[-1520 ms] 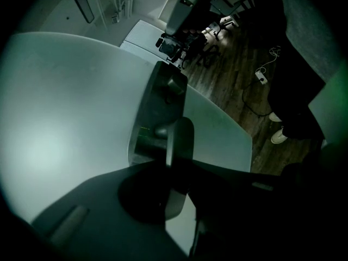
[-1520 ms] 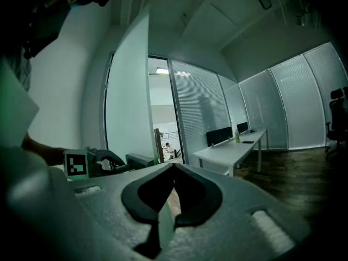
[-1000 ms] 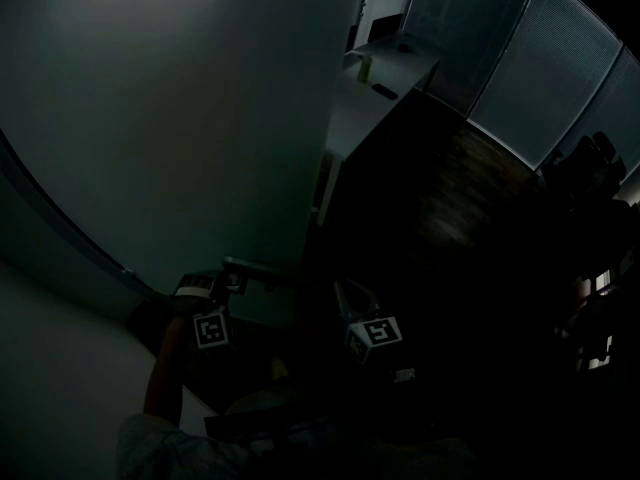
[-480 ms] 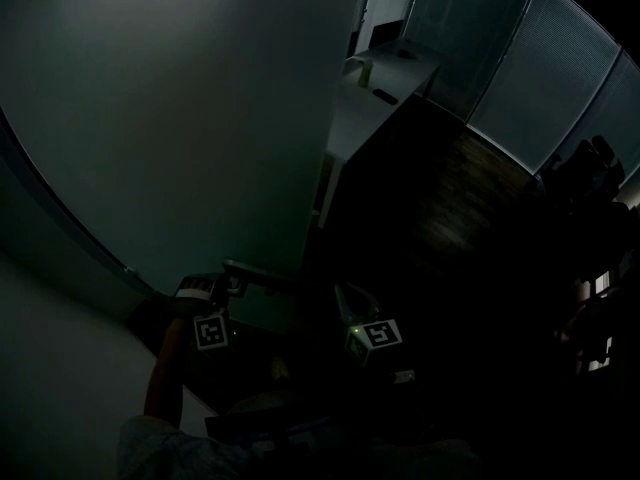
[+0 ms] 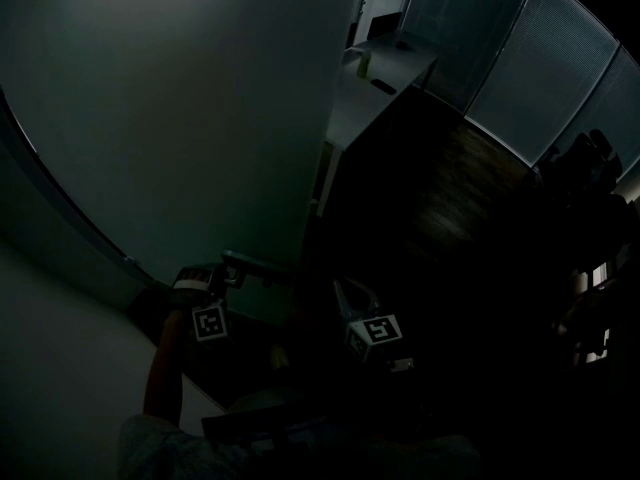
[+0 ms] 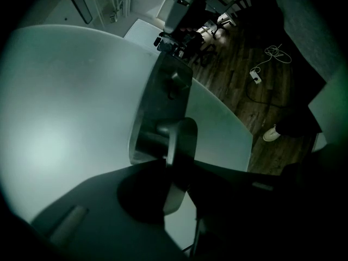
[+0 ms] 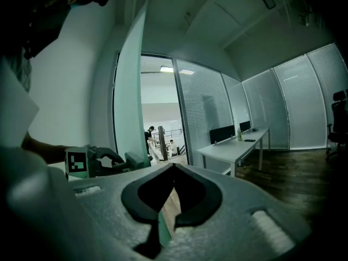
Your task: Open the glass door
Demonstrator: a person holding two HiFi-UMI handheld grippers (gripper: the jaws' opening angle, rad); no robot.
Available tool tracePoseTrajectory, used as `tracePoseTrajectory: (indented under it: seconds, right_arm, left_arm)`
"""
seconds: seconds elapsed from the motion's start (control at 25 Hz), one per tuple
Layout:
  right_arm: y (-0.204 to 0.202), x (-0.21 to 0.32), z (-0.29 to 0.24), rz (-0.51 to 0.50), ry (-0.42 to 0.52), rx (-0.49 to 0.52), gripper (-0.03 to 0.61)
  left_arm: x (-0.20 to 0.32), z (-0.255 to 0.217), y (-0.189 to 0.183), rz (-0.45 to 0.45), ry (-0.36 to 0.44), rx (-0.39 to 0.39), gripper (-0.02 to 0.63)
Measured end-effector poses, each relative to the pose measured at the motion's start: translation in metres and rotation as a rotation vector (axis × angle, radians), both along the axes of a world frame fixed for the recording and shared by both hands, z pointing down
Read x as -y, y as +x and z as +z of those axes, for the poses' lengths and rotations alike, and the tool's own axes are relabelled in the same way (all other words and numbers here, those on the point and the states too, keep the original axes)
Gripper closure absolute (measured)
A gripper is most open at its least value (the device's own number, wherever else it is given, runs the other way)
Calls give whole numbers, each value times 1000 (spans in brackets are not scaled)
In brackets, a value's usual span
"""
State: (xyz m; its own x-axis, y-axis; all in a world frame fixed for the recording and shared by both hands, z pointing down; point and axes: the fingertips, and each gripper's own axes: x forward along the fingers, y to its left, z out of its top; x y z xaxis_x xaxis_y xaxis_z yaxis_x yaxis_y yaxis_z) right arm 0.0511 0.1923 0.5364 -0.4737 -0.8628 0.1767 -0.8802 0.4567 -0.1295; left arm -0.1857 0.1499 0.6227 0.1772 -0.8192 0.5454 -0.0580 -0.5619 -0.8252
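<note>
Your left tool (image 5: 228,273) has the only hold that counts here. Its jaws are drawn in narrow on the door handle (image 6: 182,140), one jaw against each broad face of the flat lever. The lever's long axis runs out of its metal plate (image 6: 163,91) and back toward you, straight between the jaws.

The glass door (image 5: 170,118) spreads up and away to the left of that grip in the head view, so the handle sits close to the pane's free edge. In the right gripper view that edge stands nearly edge-on, with a lit doorway (image 7: 157,107) showing just past it. From that I judge the door is already partly swung, though the hinge side is too dark to place.

Your right tool (image 5: 347,294) hangs just beside the left one on its right, clear of the glass. Its jaws are together with nothing between them, and it points out toward the white table (image 7: 234,148) and the wood floor (image 6: 255,86).

So the left hand is the near one and the working one. The next move turns on the pane lying to the left of the handle — you should carry the lever around the arc of the door, not straight along its own length. Keep the right tool off the door's edge as it goes round.
</note>
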Motion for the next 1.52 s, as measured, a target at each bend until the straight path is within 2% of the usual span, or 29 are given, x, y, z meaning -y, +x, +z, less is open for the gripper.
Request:
tracePoseTrajectory:
  seconds: [0.84, 1.2, 1.28, 1.4, 1.52]
  right_arm:
    - [-10, -48, 4, -8, -7, -6, 578]
    - [-17, -40, 4, -25, -3, -4, 578]
    - [-18, -40, 5, -27, -5, -2, 578]
    - [-21, -38, 7, -33, -5, -5, 578]
    - [-23, -37, 6, -40, -6, -6, 578]
  left_arm:
    - [-43, 0, -19, -17, -7, -8, 509]
    - [-44, 1, -21, -20, 7, -5, 505]
    - [-48, -1, -20, -24, 4, -24, 497]
    - [-54, -1, -18, -27, -15, -68, 434]
    - [-56, -1, -22, -34, -11, -70, 343]
